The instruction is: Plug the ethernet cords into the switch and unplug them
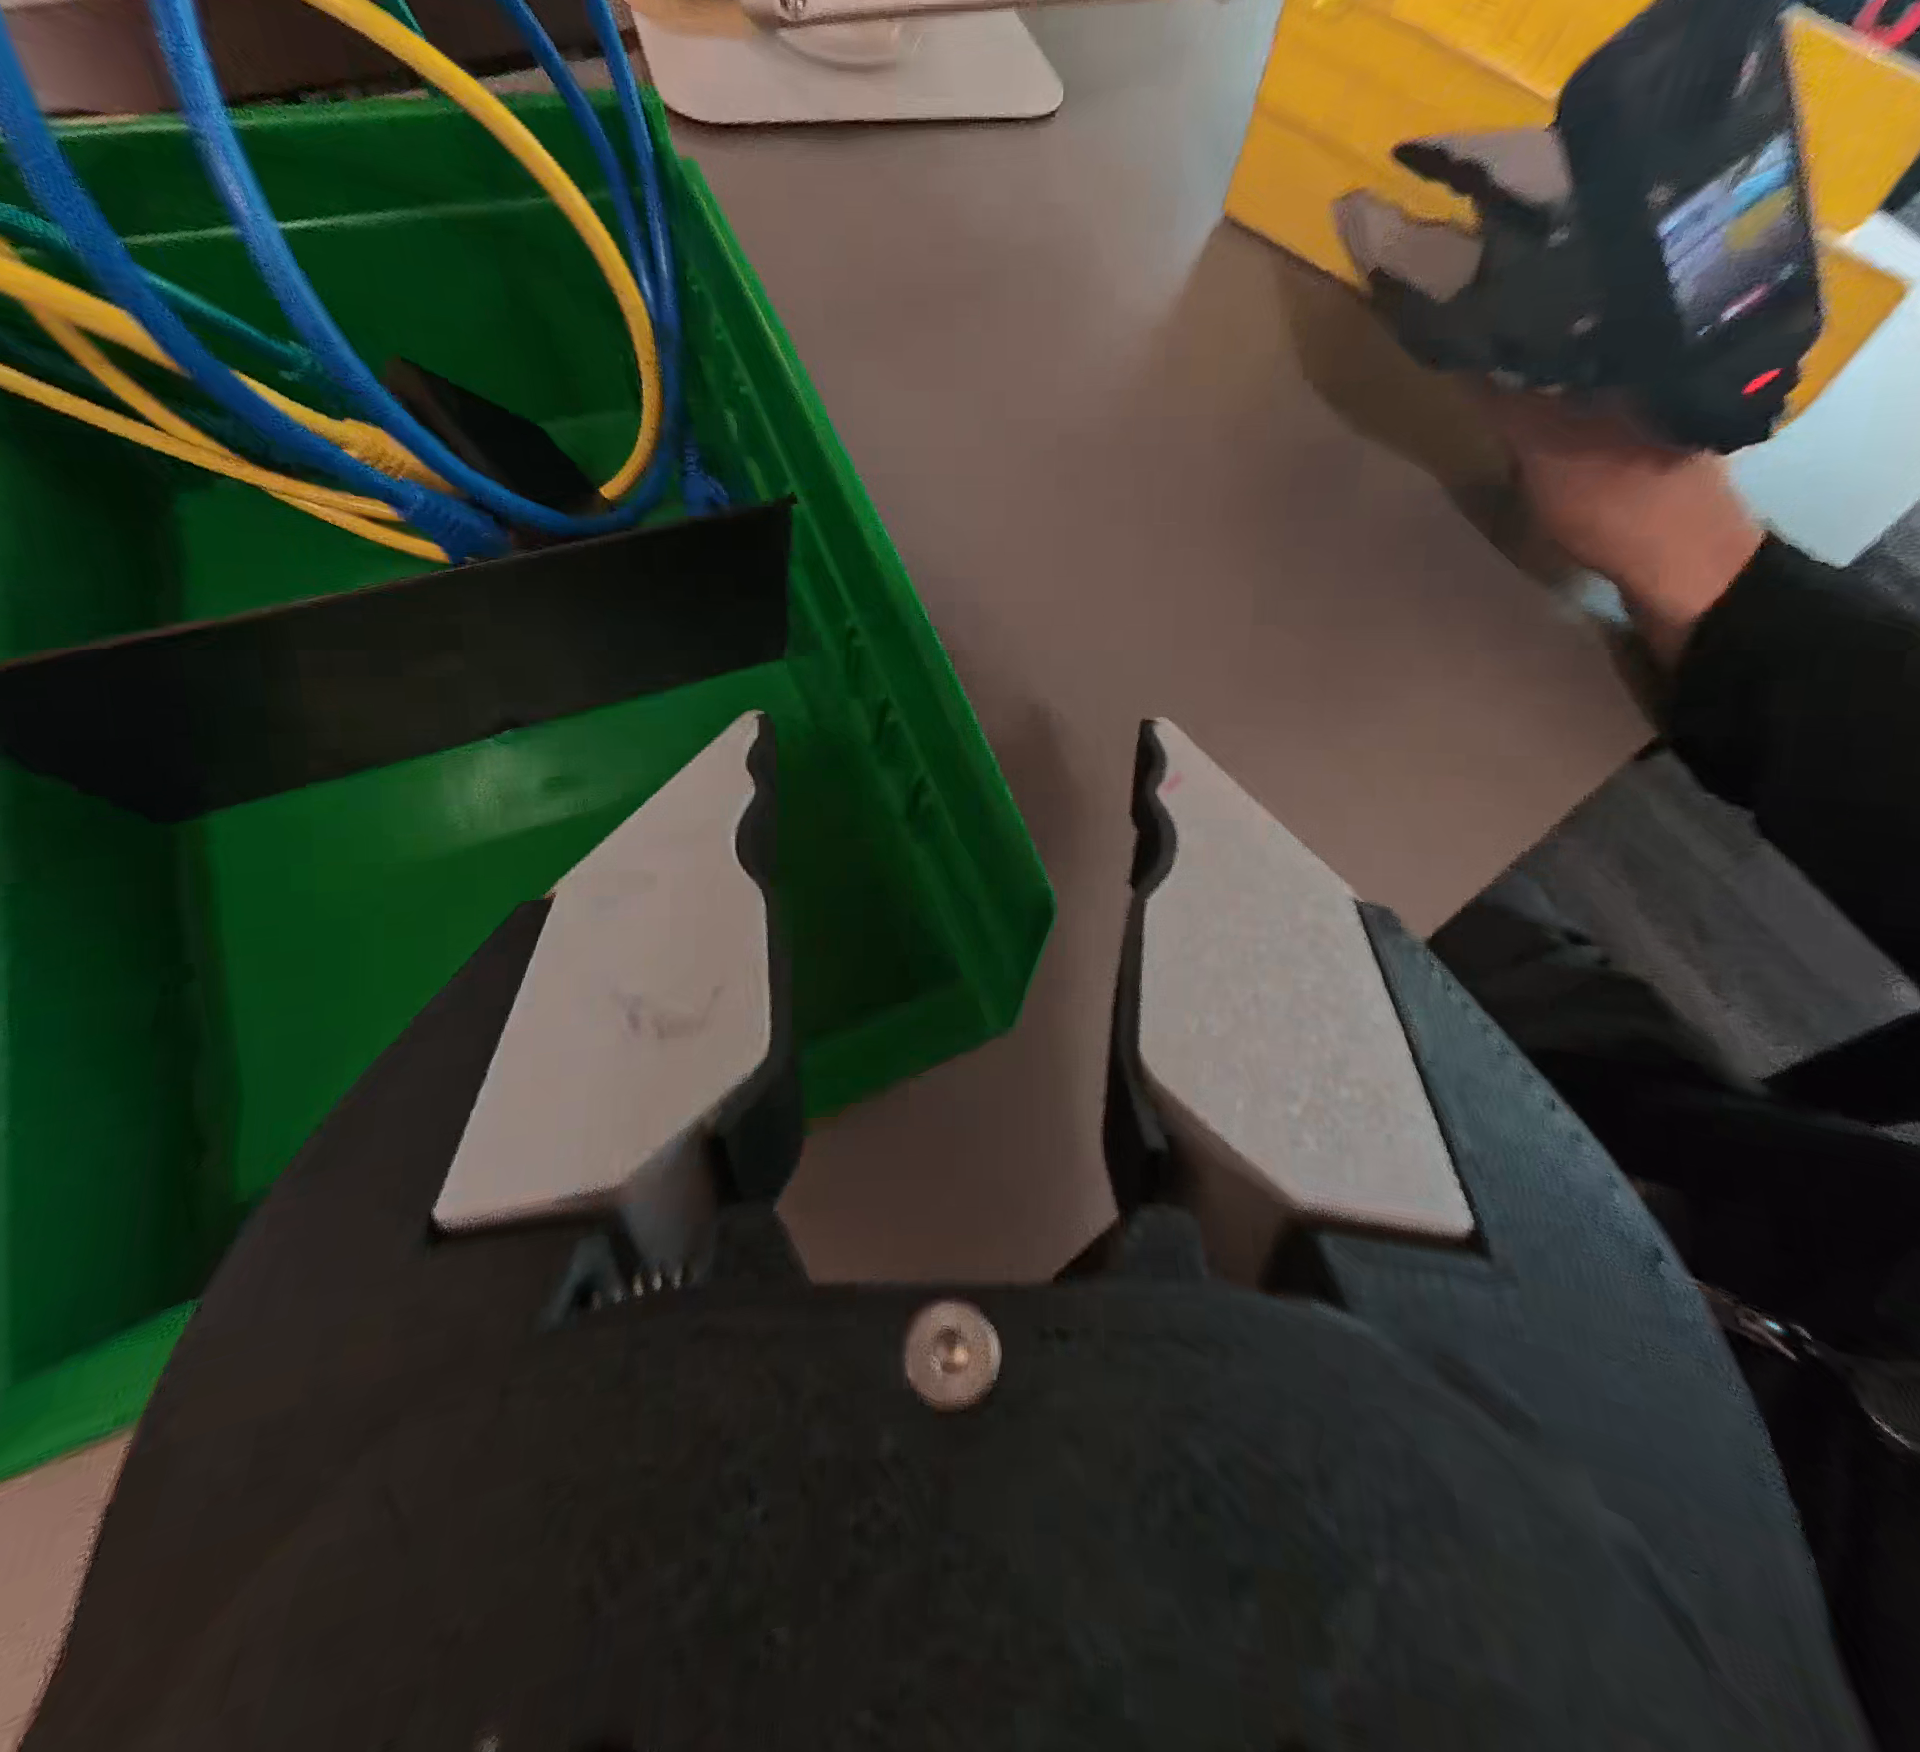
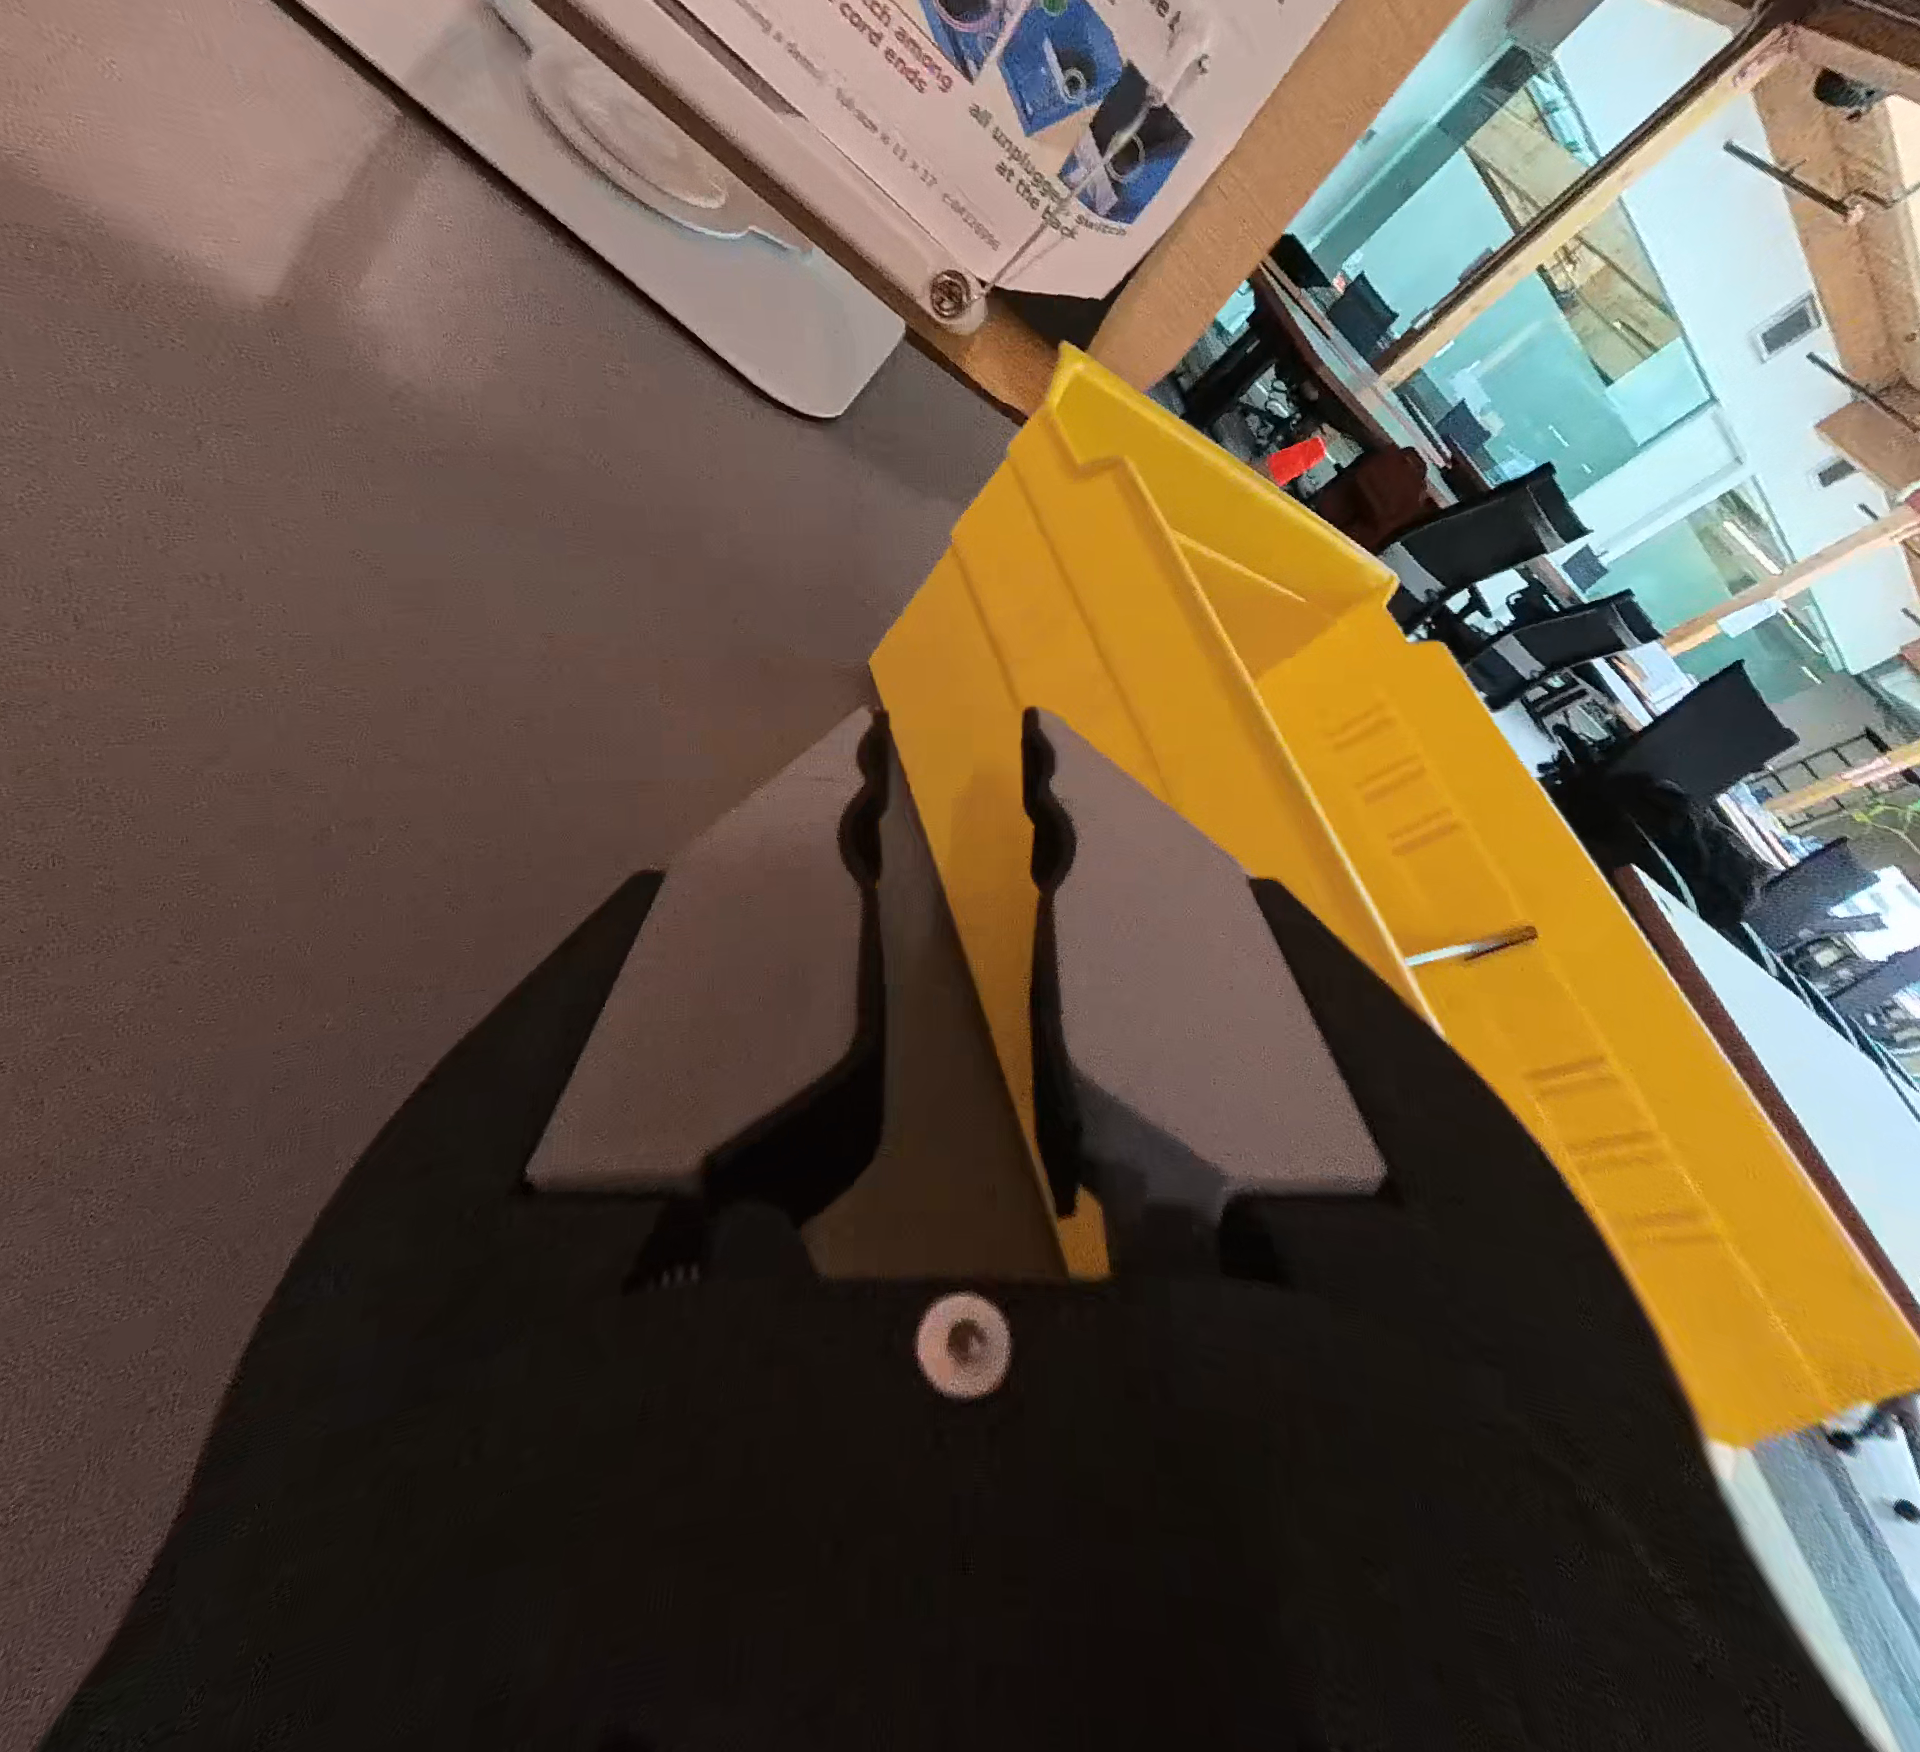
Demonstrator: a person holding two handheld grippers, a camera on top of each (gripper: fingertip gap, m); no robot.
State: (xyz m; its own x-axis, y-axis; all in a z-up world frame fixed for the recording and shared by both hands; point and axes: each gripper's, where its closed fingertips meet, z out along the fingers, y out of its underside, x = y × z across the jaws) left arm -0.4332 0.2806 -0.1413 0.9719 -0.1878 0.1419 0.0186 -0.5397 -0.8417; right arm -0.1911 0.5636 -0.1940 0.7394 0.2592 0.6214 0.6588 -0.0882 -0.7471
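A green bin at the left of the left wrist view holds a long black switch lying across it. Blue, yellow and green ethernet cords loop down into the bin behind the switch. I cannot tell whether their ends are plugged in. My left gripper is open and empty, over the table just right of the green bin's front corner. My right gripper is tilted, its jaws a little apart and empty, close to the near wall of a yellow bin. The right gripper also shows in the left wrist view.
The yellow bin stands at the back right and looks empty. A white stand with a printed sheet on a board stands at the back middle, and it also shows in the right wrist view. A hand and black sleeve hold the right gripper. Grey table lies between the bins.
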